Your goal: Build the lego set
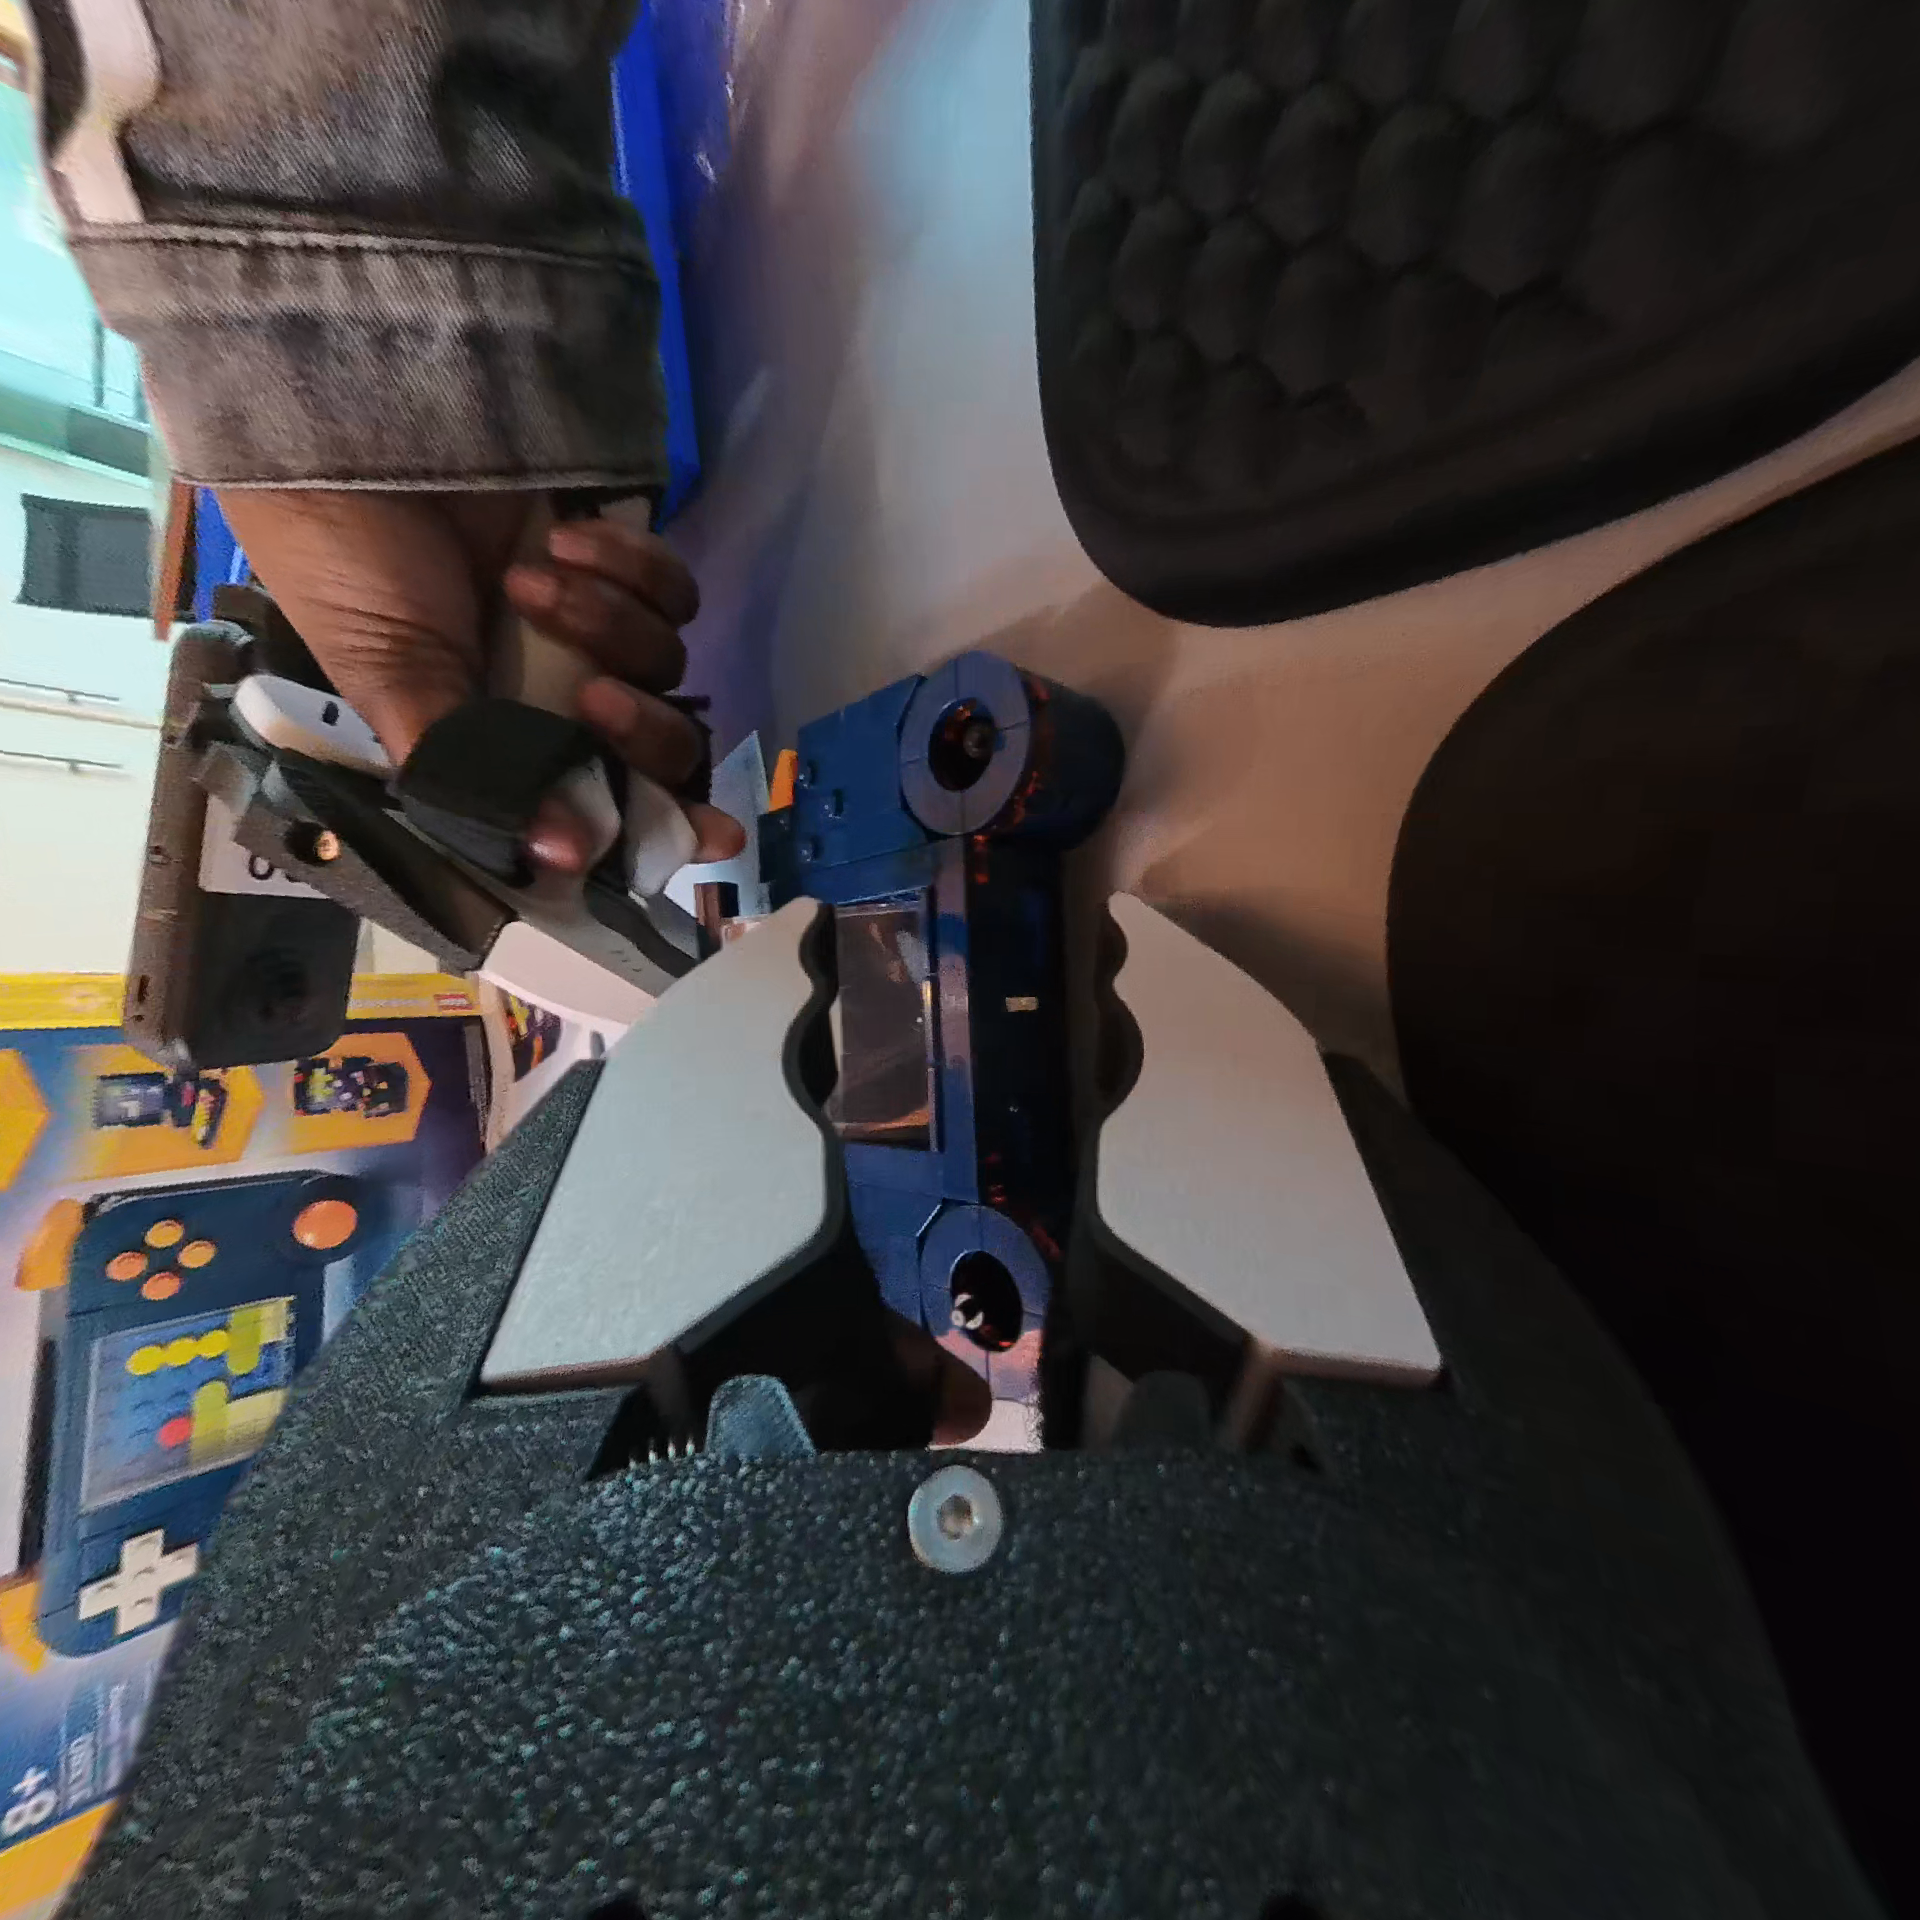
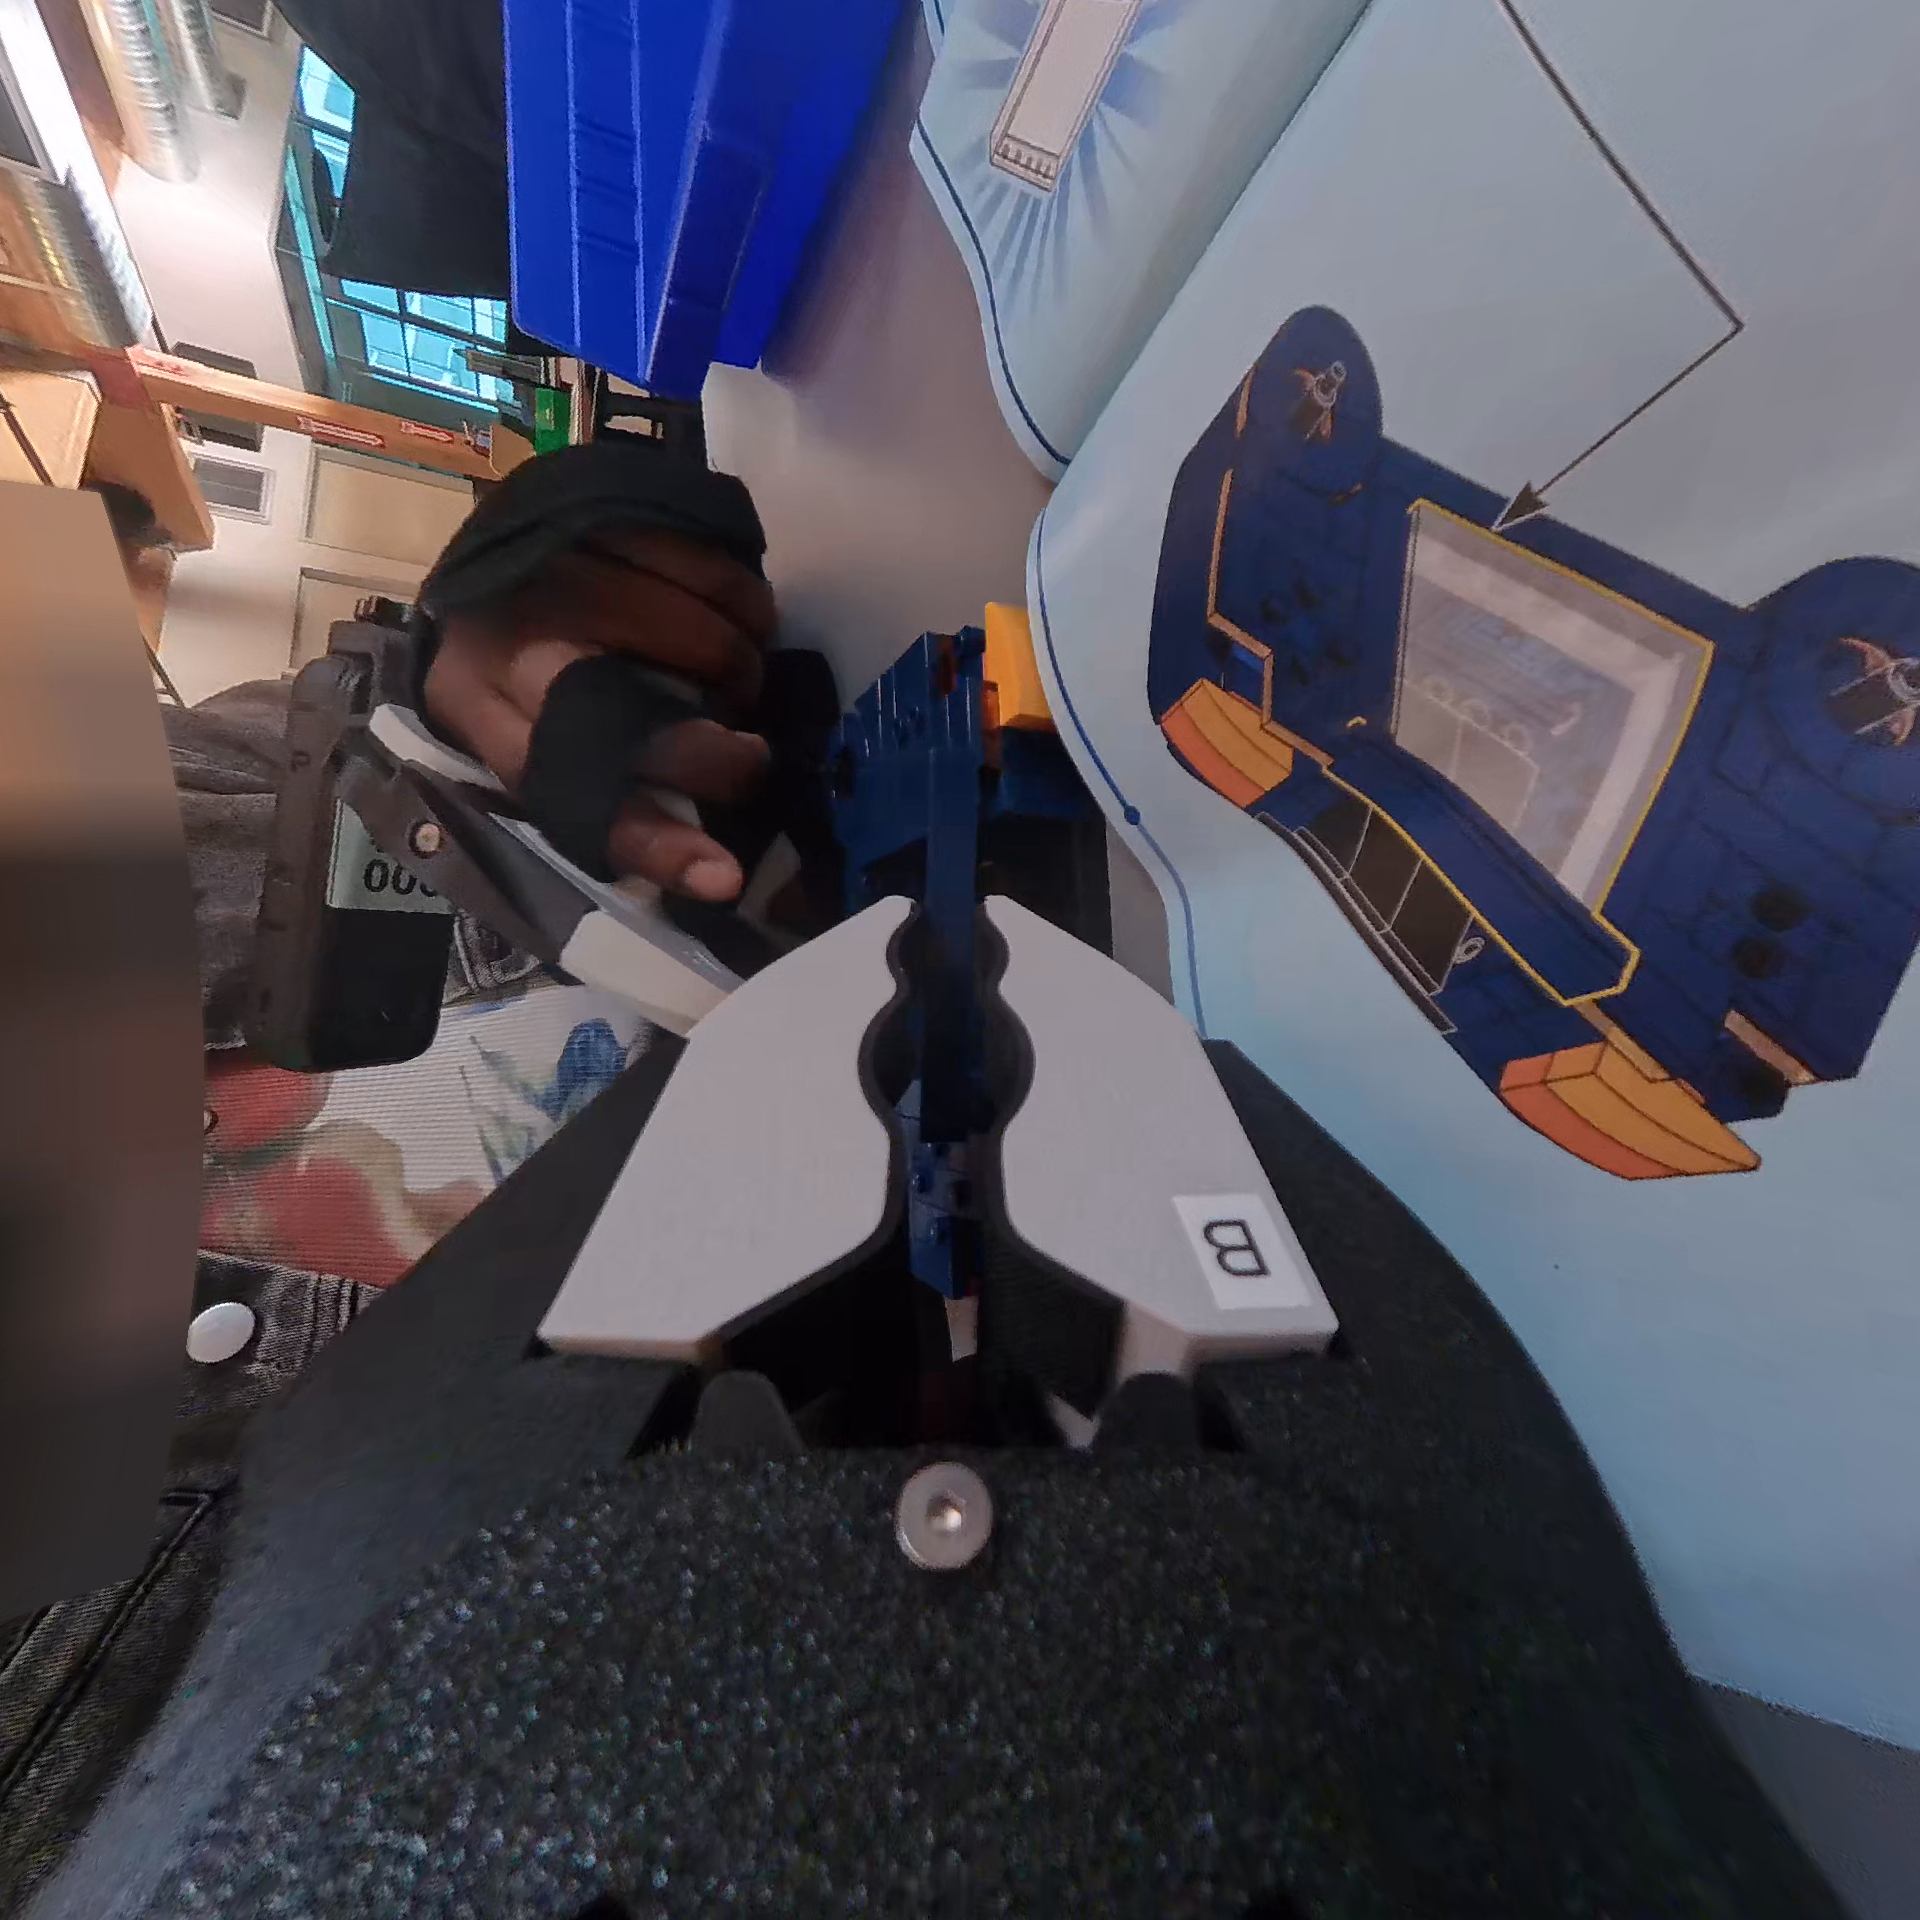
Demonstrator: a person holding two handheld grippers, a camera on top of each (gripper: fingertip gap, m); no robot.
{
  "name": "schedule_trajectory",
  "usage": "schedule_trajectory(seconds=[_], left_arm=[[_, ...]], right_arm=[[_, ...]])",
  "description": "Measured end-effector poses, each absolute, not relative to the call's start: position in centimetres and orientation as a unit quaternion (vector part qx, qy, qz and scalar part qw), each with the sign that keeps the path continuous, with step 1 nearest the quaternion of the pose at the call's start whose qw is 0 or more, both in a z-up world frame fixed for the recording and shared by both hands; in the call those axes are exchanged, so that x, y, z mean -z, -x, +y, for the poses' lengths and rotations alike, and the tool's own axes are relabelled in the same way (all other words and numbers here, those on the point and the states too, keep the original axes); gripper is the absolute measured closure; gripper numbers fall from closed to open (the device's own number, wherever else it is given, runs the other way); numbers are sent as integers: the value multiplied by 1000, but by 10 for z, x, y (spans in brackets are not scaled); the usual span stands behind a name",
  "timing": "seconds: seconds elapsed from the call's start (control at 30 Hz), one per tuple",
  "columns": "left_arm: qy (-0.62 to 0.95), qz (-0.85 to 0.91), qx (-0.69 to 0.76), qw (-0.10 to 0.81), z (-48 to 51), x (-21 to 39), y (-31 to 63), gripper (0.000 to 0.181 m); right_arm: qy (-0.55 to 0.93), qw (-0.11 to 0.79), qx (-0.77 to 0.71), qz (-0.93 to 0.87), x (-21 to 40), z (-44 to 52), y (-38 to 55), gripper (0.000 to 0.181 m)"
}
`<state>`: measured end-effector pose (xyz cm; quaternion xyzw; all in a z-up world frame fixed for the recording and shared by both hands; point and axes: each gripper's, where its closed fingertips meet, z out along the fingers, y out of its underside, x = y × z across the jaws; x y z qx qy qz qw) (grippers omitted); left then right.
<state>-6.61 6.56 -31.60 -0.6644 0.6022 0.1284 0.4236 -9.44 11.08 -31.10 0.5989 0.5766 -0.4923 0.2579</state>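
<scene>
**Both claws grip the blue model**

The left claw (image 1: pixel 961 1049) is closed on the blue lego model (image 1: pixel 951 987). Its two white fingers (image 1: pixel 696 1143) press the model from both sides, over the clear screen part. The model is held up in the air, with a round hole at each end. In the left wrist view the right claw (image 1: pixel 727 914) comes in from the left, held by a hand (image 1: pixel 499 665) in a grey sleeve (image 1: pixel 384 260), and meets the model at its upper end near a small orange piece.

The right claw (image 2: pixel 945 997) is almost fully closed on a thin edge of the model (image 2: pixel 935 748). Behind it, the other hand (image 2: pixel 613 686) holds the left claw (image 2: pixel 727 966).

The open instruction booklet (image 2: pixel 1558 831) stands just to the right of the model. A blue bin (image 2: pixel 675 177) is above. The set's box (image 1: pixel 177 1351) lies at the lower left in the left wrist view.
</scene>
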Motion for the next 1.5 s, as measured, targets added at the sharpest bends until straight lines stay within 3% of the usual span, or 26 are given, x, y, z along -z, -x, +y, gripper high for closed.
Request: schedule_trajectory(seconds=[0.3, 0.47, 0.67, 0.8, 0.97, 1.23, 1.5], left_arm=[[695, 506, -199, 470, 74, 306, 95, 118], [695, 481, -210, 491, 71, 306, 94, 122], [702, 464, -201, 502, 69, 306, 95, 121], [702, 460, -201, 505, 68, 305, 96, 119], [694, 457, -219, 512, 67, 301, 98, 112], [706, 441, -188, 521, 60, 303, 103, 116], [723, 431, -133, 524, 51, 306, 94, 117]], right_arm=[[-636, 289, 482, 529, 313, 111, 97, 174], [-652, 325, 458, 510, 316, 108, 96, 174], [-615, 383, 423, 544, 313, 96, 79, 153], [-589, 383, 435, 564, 311, 93, 78, 172], [-572, 397, 453, 557, 306, 93, 82, 175], [-536, 448, 492, 521, 306, 90, 81, 172], [-516, 442, 488, 547, 304, 75, 77, 175]])
